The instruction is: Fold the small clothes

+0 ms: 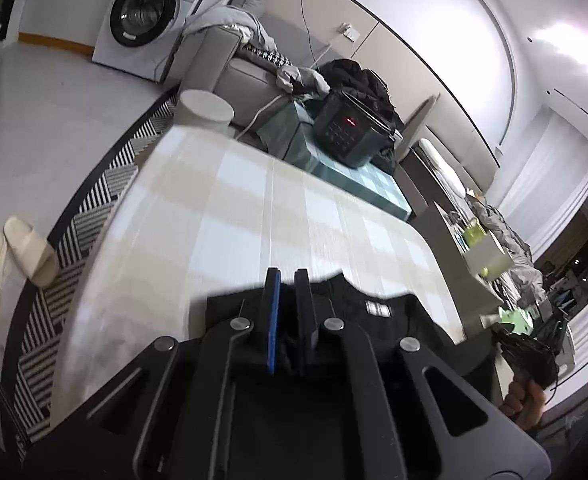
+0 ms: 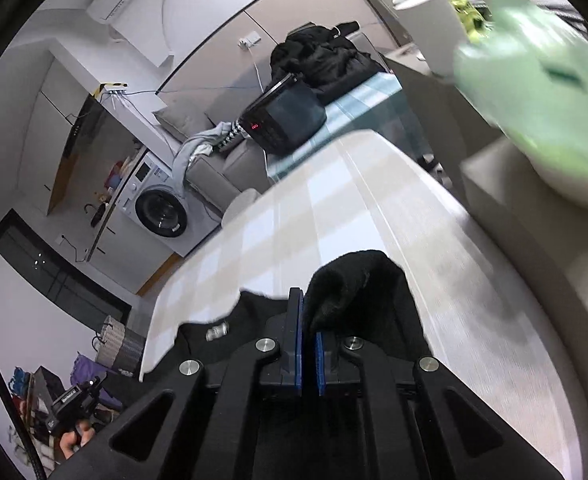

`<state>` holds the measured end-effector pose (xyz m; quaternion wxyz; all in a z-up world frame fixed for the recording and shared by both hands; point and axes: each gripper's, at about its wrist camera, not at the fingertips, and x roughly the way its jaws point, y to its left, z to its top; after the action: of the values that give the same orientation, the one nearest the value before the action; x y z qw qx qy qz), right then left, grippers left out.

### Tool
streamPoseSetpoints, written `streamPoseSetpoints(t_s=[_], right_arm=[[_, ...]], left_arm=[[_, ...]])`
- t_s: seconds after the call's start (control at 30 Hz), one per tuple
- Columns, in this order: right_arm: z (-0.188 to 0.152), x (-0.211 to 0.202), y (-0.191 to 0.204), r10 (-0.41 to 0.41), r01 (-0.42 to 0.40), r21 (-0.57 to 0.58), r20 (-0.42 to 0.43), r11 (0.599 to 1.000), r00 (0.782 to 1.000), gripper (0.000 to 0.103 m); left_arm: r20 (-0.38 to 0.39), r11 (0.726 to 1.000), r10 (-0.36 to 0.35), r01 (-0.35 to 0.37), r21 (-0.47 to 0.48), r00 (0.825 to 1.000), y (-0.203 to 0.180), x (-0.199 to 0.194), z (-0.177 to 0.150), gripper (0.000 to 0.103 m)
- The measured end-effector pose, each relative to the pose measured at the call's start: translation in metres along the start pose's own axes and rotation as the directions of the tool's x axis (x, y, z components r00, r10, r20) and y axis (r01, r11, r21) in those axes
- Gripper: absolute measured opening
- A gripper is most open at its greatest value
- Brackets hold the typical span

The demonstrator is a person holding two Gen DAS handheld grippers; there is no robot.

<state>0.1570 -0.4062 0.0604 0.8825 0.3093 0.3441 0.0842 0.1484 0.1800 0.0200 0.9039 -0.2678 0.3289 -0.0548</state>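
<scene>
A black small garment (image 1: 377,316) with a white neck label lies at the near edge of a table with a pale checked cloth (image 1: 254,208). My left gripper (image 1: 290,280) is shut on the garment's left part, with dark fabric between its fingers. In the right wrist view my right gripper (image 2: 309,320) is shut on a bunched fold of the same black garment (image 2: 357,284), lifted a little above the checked cloth (image 2: 333,208). The other gripper and the hand on it show at the lower right of the left wrist view (image 1: 529,356) and the lower left of the right wrist view (image 2: 74,404).
A dark rice cooker (image 1: 349,128) stands on a teal checked table behind. A grey sofa (image 1: 230,64) with clothes, a washing machine (image 1: 150,12), a white round stool (image 1: 206,108) and slippers (image 1: 26,252) on a striped rug lie beyond. A blurred green object (image 2: 533,84) is at right.
</scene>
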Motion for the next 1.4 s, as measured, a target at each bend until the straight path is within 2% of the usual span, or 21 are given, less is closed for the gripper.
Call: streamPoseSetpoints(t_s=[0.1, 0.2, 0.23, 0.33, 0.37, 0.43, 0.53, 0.57, 0.67, 0.77, 0.87, 1.0, 1.03, 1.1, 1.17, 1.2, 1.23, 1.3, 1.4], right_arm=[[0.012, 0.018, 0.009, -0.017, 0.017, -0.009, -0.006, 1.000, 1.000, 0.005], [0.020, 0.036, 0.015, -0.050, 0.050, -0.011, -0.013, 0.999, 0.999, 0.005], [0.022, 0.043, 0.016, -0.066, 0.065, -0.015, -0.020, 0.998, 0.998, 0.005], [0.028, 0.070, 0.004, -0.136, 0.137, 0.016, -0.075, 0.990, 0.988, 0.007], [0.029, 0.077, -0.001, -0.169, 0.173, 0.029, -0.105, 0.985, 0.980, 0.011], [0.027, 0.081, -0.012, -0.175, 0.187, 0.068, -0.144, 0.980, 0.974, 0.012], [0.020, 0.066, -0.014, -0.175, 0.182, 0.049, -0.116, 0.982, 0.978, 0.030], [0.018, 0.060, -0.013, -0.172, 0.177, 0.040, -0.107, 0.983, 0.979, 0.035], [0.015, 0.044, -0.009, -0.180, 0.180, -0.005, -0.082, 0.984, 0.980, 0.035], [0.015, 0.029, -0.006, -0.217, 0.215, -0.042, -0.049, 0.976, 0.975, 0.036], [0.012, 0.021, -0.009, -0.240, 0.237, -0.057, -0.071, 0.970, 0.968, 0.038], [-0.008, 0.007, -0.013, -0.276, 0.262, -0.121, -0.122, 0.958, 0.953, 0.038], [-0.015, 0.002, -0.013, -0.271, 0.253, -0.133, -0.135, 0.958, 0.953, 0.038], [-0.031, -0.016, -0.016, -0.236, 0.213, -0.147, -0.166, 0.966, 0.957, 0.046], [-0.048, -0.033, -0.018, -0.229, 0.198, -0.179, -0.175, 0.964, 0.957, 0.048], [-0.056, -0.039, -0.018, -0.238, 0.201, -0.201, -0.181, 0.959, 0.954, 0.052], [-0.063, -0.044, -0.019, -0.243, 0.200, -0.218, -0.191, 0.955, 0.951, 0.056], [-0.079, -0.054, -0.023, -0.241, 0.186, -0.247, -0.211, 0.951, 0.947, 0.070], [-0.099, -0.061, -0.031, -0.228, 0.168, -0.247, -0.238, 0.954, 0.944, 0.071]], left_arm=[[0.006, 0.999, 0.035, -0.035, 0.000, 0.999, 0.002, 0.021, 0.022, 0.003], [-0.019, 0.998, 0.064, -0.065, -0.024, 0.998, 0.009, 0.054, 0.039, 0.003], [-0.030, 0.995, 0.099, -0.100, -0.023, 0.995, 0.011, 0.066, 0.042, 0.003], [-0.083, 0.985, 0.162, -0.167, -0.054, 0.983, 0.024, 0.091, 0.043, 0.004], [-0.099, 0.981, 0.178, -0.185, -0.066, 0.979, 0.028, 0.096, 0.041, 0.004], [-0.119, 0.977, 0.182, -0.193, -0.093, 0.976, 0.039, 0.097, 0.036, 0.009], [-0.121, 0.974, 0.185, -0.199, -0.110, 0.975, 0.049, 0.088, 0.027, 0.026], [-0.121, 0.976, 0.178, -0.191, -0.108, 0.977, 0.051, 0.083, 0.024, 0.026], [-0.114, 0.977, 0.184, -0.194, -0.088, 0.976, 0.049, 0.069, 0.014, 0.026], [-0.085, 0.973, 0.223, -0.227, -0.049, 0.971, 0.043, 0.049, 0.004, 0.029], [-0.046, 0.959, 0.281, -0.282, -0.021, 0.959, 0.043, 0.029, 0.001, 0.031], [-0.069, 0.947, 0.315, -0.318, -0.048, 0.947, 0.056, 0.005, -0.003, 0.031], [-0.070, 0.949, 0.310, -0.313, -0.030, 0.948, 0.055, -0.002, -0.009, 0.031], [-0.074, 0.951, 0.310, -0.309, 0.029, 0.948, 0.050, -0.016, -0.024, 0.031], [-0.089, 0.954, 0.298, -0.293, 0.070, 0.950, 0.043, -0.029, -0.044, 0.032], [-0.105, 0.960, 0.279, -0.273, 0.068, 0.955, 0.041, -0.035, -0.056, 0.035], [-0.120, 0.965, 0.260, -0.255, 0.058, 0.958, 0.040, -0.038, -0.066, 0.041], [-0.158, 0.974, 0.224, -0.219, 0.051, 0.962, 0.036, -0.044, -0.088, 0.044], [-0.185, 0.980, 0.195, -0.186, 0.067, 0.963, 0.028, -0.053, -0.118, 0.044]])
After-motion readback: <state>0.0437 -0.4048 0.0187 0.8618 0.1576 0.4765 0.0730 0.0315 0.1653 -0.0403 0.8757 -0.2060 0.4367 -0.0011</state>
